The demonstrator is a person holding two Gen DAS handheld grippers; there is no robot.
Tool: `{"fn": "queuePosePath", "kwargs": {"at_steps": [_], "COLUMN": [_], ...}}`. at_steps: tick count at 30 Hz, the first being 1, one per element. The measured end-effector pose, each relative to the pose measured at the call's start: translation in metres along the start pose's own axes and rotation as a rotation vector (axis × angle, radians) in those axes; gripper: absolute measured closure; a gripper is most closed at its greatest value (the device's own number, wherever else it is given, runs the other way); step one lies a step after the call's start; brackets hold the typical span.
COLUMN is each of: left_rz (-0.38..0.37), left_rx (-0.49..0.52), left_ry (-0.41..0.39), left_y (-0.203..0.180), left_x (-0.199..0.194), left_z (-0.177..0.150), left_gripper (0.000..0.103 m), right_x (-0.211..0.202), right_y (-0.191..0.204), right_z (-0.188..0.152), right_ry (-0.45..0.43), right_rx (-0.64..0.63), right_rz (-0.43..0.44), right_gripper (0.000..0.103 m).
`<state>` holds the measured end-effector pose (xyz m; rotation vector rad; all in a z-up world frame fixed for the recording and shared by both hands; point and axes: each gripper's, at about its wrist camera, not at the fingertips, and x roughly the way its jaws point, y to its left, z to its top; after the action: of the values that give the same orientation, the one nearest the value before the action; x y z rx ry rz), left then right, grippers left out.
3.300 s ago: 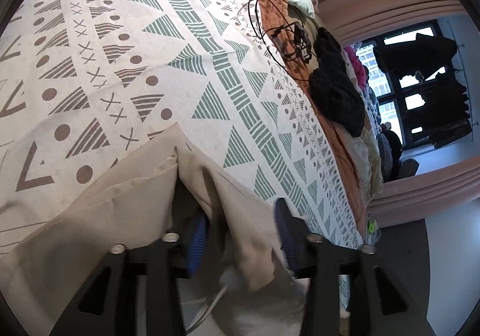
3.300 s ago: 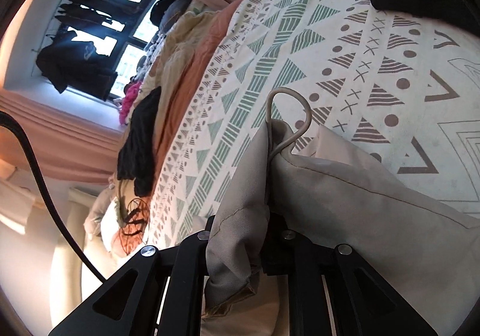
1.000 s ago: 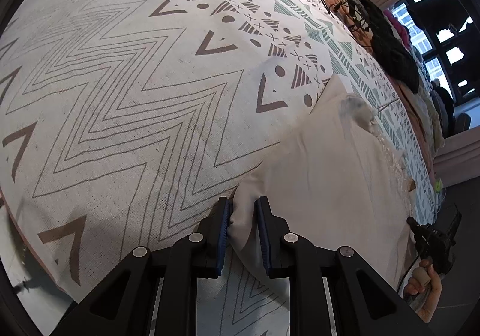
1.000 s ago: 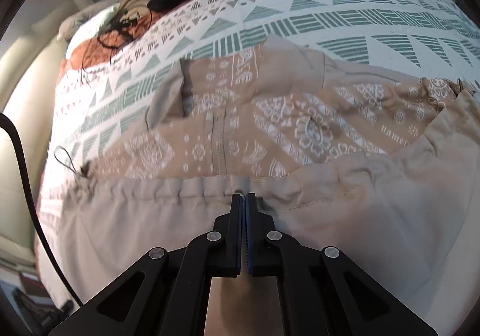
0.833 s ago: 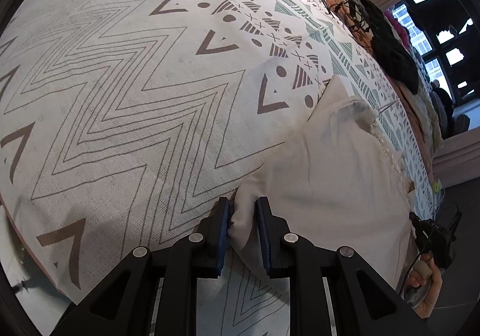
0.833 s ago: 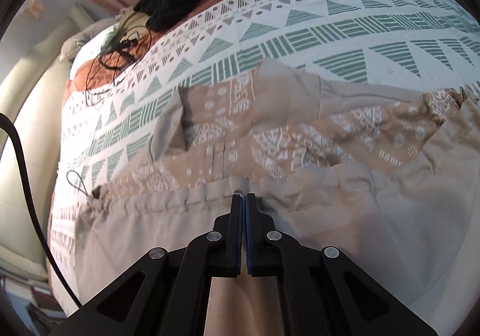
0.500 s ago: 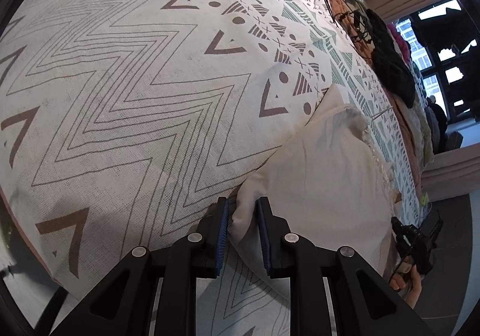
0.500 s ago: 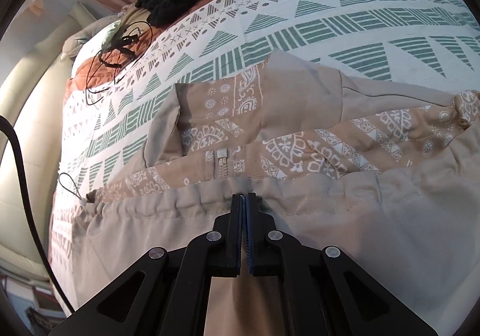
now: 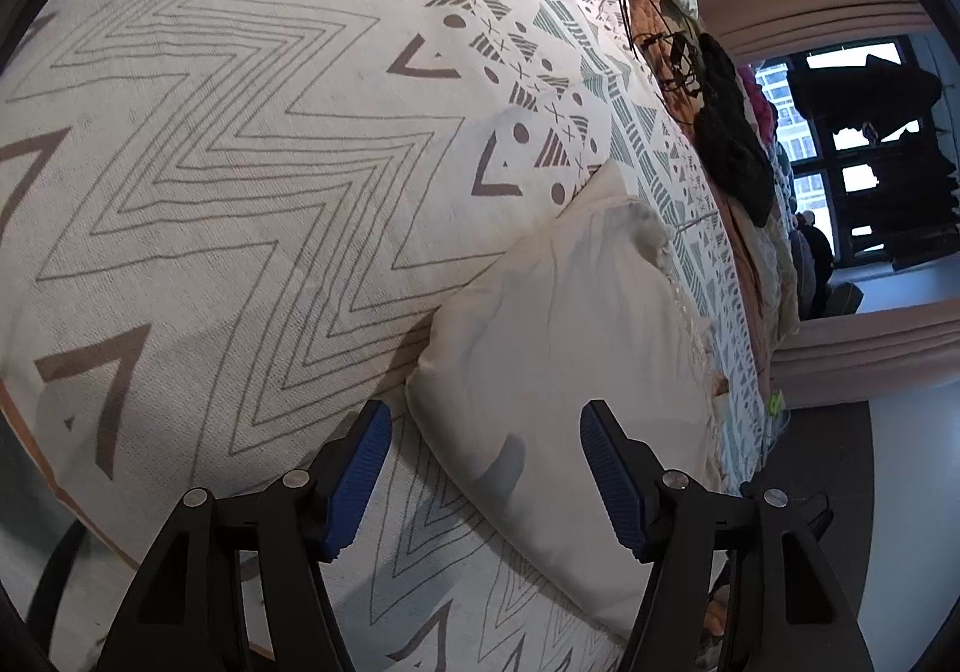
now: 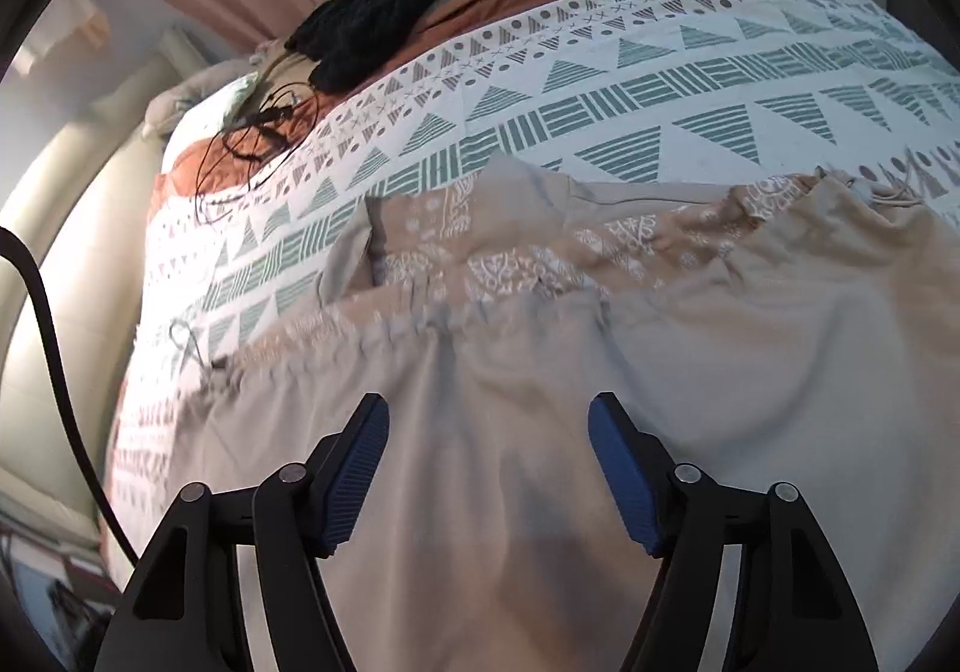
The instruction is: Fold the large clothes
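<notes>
A patterned bedspread (image 9: 252,180) covers the bed. The left gripper (image 9: 486,468), jaws just spread, has released the beige trousers (image 9: 570,360) lying folded there. The right gripper (image 10: 489,468), likewise just opened, hovers over their waistband (image 10: 420,324).

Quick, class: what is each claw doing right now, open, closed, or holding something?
Left claw: open, jaws just opened, beige garment lies loose between them.
Right claw: open, jaws just opened, holding nothing, over the garment.

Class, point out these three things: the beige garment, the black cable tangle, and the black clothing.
beige garment (image 10: 690,372), right wrist view, plain top layer.
black cable tangle (image 10: 258,132), right wrist view, its knot.
black clothing (image 9: 729,144), left wrist view, its middle.
</notes>
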<state>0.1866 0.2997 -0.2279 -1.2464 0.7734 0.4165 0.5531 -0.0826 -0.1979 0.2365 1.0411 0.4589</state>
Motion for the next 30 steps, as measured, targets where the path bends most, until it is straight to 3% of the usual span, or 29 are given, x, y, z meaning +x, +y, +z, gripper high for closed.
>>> {"fn": "queuePosePath", "kwargs": {"at_steps": [2, 7, 12, 16, 21, 30], "left_rz": [-0.010, -0.023, -0.033, -0.035, -0.051, -0.143], "left_rx": [-0.015, -0.025, 0.002, 0.006, -0.001, -0.027], "left_ry": [0.028, 0.054, 0.058, 0.061, 0.051, 0.032], "left_y": [0.001, 0.002, -0.002, -0.002, 0.004, 0.008], "left_x": [0.008, 0.025, 0.039, 0.042, 0.037, 0.016], "left_z": [-0.001, 0.002, 0.011, 0.013, 0.012, 0.008], "left_gripper": [0.042, 0.047, 0.048, 0.060, 0.081, 0.093], "right_x": [-0.010, -0.029, -0.052, -0.069, -0.081, -0.059], "right_y": [-0.001, -0.010, -0.009, -0.003, 0.011, 0.036], "right_z": [-0.012, -0.046, -0.074, -0.098, -0.135, -0.177], "right_ry": [-0.006, 0.017, 0.023, 0.048, 0.101, 0.150], "right_rx": [-0.007, 0.017, 0.018, 0.005, -0.043, -0.145], "right_rz": [0.009, 0.022, 0.009, 0.006, 0.001, -0.084], "right_gripper": [0.035, 0.050, 0.050, 0.060, 0.061, 0.061]}}
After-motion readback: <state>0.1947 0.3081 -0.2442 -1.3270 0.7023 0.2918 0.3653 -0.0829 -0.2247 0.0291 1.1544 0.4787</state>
